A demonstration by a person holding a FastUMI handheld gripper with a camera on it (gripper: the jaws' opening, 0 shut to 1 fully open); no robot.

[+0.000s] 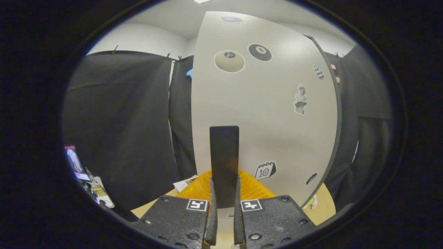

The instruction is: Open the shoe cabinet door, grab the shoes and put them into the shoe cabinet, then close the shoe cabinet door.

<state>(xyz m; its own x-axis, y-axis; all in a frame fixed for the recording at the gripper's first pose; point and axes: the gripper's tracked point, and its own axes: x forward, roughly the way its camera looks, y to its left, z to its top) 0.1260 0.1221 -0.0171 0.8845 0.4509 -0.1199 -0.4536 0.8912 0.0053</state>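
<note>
Pale grey flat-panel shoe cabinet door point(266, 114), dotted with stickers, occupies the centre and right of the frame and stands upright just beyond the gripper. Black cloth booth wall point(117, 131) fills the left of the frame and reappears at the far right. A tan wooden worktop point(325, 204) shows at lower right and lower left. An orange ribbed plastic object point(252, 188) lies at lower centre, at the foot of the door; what it is cannot be told. A black flat rectangular door handle point(224, 162) rises at centre from between the fingers. The gripper point(224, 221), at bottom centre, has its jaws drawn narrow, both black fingers point(211, 214) pressing the handle's lower end from either side. Small clutter sits at lower left, too blurred to name.

Judged step: working the door by its handle; whether opening or closing cannot be told, and no shoes are visible. To do it well, keep the grip firm, move along the door's hinge arc rather than straight, and avoid twisting the handle out of the fingers
</note>
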